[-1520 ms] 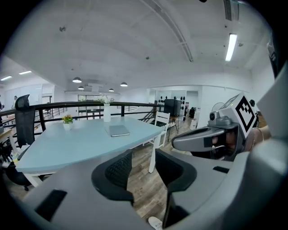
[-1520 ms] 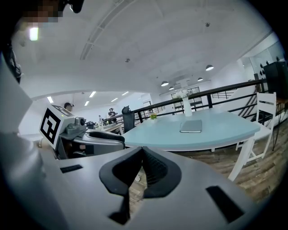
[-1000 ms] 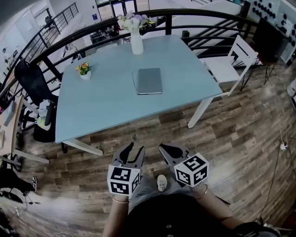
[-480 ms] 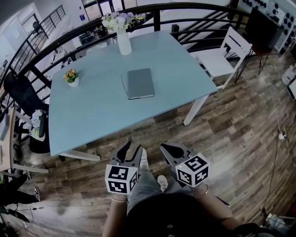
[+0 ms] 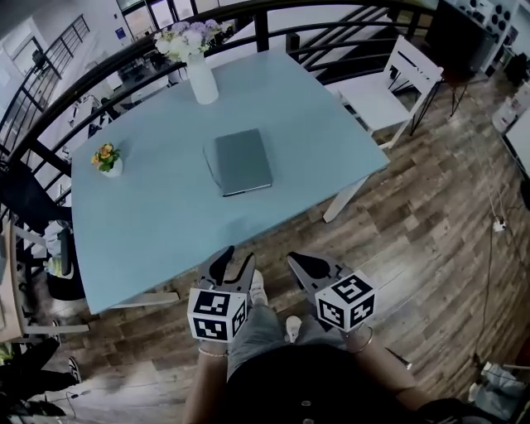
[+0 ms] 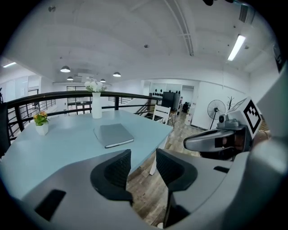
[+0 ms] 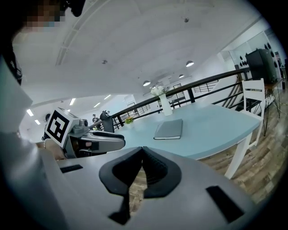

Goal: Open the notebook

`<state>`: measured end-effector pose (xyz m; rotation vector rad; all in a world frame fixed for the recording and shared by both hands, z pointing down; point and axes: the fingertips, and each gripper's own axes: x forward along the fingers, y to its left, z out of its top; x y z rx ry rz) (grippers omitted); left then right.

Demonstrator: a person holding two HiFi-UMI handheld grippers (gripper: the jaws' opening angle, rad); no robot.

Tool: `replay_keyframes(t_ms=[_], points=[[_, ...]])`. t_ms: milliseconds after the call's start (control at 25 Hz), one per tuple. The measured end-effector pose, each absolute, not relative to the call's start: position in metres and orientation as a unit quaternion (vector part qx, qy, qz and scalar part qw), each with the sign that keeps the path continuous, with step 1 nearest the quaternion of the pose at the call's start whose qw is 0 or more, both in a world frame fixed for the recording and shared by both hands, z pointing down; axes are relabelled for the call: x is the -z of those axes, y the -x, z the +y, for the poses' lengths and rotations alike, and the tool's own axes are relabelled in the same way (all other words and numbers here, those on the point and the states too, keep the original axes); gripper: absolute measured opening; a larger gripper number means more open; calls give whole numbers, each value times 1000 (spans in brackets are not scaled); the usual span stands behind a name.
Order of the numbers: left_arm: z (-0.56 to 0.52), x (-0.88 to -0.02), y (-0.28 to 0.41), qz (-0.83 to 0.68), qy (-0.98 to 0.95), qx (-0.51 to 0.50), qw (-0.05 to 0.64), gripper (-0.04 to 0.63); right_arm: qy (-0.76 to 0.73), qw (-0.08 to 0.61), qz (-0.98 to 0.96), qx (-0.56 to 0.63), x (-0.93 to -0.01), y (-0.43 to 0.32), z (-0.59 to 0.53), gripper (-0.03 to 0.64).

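Observation:
A closed grey notebook (image 5: 242,161) lies flat near the middle of the light blue table (image 5: 149,215). It also shows in the left gripper view (image 6: 113,134) and the right gripper view (image 7: 169,129). Both grippers hang over the wooden floor, short of the table's near edge and well away from the notebook. My left gripper (image 5: 230,262) is open; its jaws have just been opening, with nothing between them (image 6: 143,165). My right gripper (image 5: 308,267) is shut, its tips touching (image 7: 142,149) and holding nothing.
A white vase of flowers (image 5: 201,79) stands at the table's far side and a small flower pot (image 5: 108,161) at its left. A white chair (image 5: 389,91) is at the right, a black chair (image 5: 33,199) at the left. A black railing (image 5: 273,16) runs behind.
The person and both grippers have moved forward towards the table, which now sits nearer and lower in the head view. The left jaws stand slightly wider.

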<state>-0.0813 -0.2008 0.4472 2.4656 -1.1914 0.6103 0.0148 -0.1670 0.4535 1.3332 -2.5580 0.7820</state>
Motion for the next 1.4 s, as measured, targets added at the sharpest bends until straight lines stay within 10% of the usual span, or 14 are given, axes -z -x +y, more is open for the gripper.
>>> replay_keyframes(t_ms=[1400], points=[[-380, -454, 118, -281, -918, -231, 160, 176, -549, 65, -792, -259, -449, 34, -354, 8]])
